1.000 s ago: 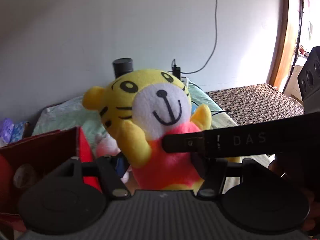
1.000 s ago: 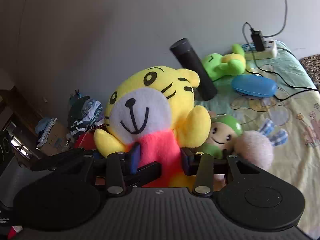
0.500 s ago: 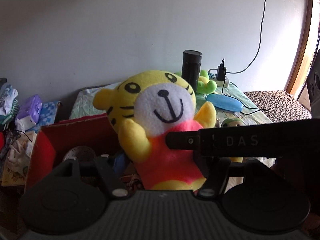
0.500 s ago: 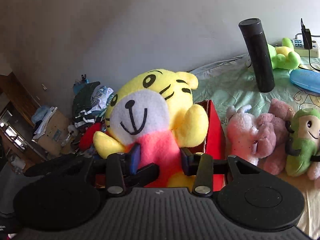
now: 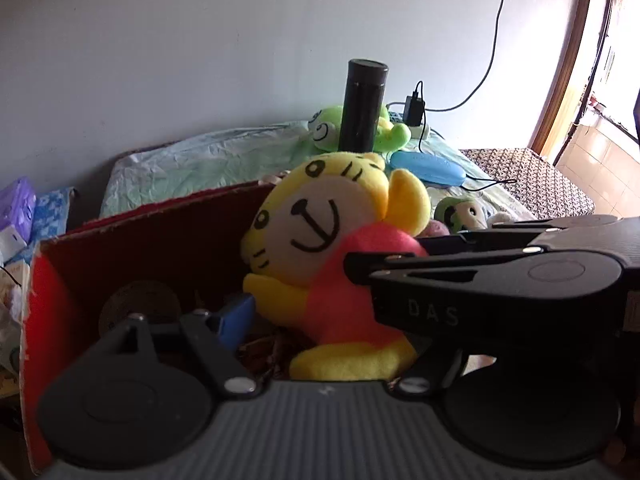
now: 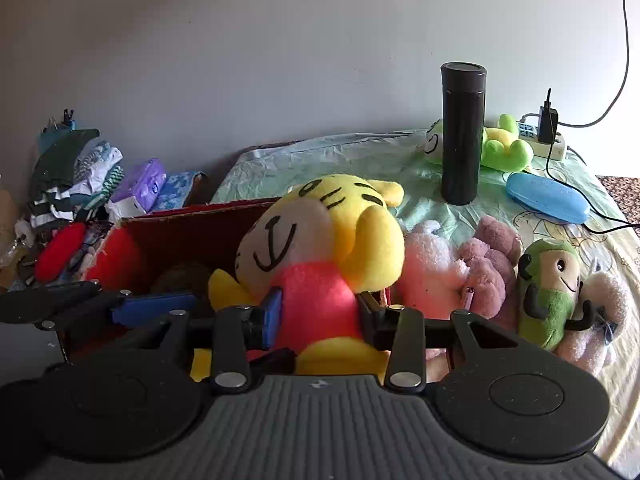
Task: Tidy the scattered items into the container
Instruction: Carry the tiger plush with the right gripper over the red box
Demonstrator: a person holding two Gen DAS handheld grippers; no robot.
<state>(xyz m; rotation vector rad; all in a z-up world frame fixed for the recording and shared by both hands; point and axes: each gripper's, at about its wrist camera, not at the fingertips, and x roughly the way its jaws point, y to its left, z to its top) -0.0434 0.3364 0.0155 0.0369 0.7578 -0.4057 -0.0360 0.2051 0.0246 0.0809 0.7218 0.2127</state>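
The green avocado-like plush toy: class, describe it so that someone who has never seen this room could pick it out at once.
Start at the bed covered by the pale green sheet, with the tall black flask standing near the wall. In front of the flask, a row of soft toys lies beside the red box. The green plush toy is the only green one there, with a beige smiling face and thin black arms.

The tiger toy (image 6: 320, 264) hides much of the red box (image 6: 192, 220): its right wall and floor barely show from the right wrist. The toy's feet vanish behind the right gripper (image 6: 318, 312) body. Inside the box, a dark round thing (image 5: 140, 306) on the left is too dim to name. In the left wrist view the right gripper (image 5: 480, 276) covers the toy's right side and the pink toys beyond. The cable (image 6: 622, 40) runs off the top edge.
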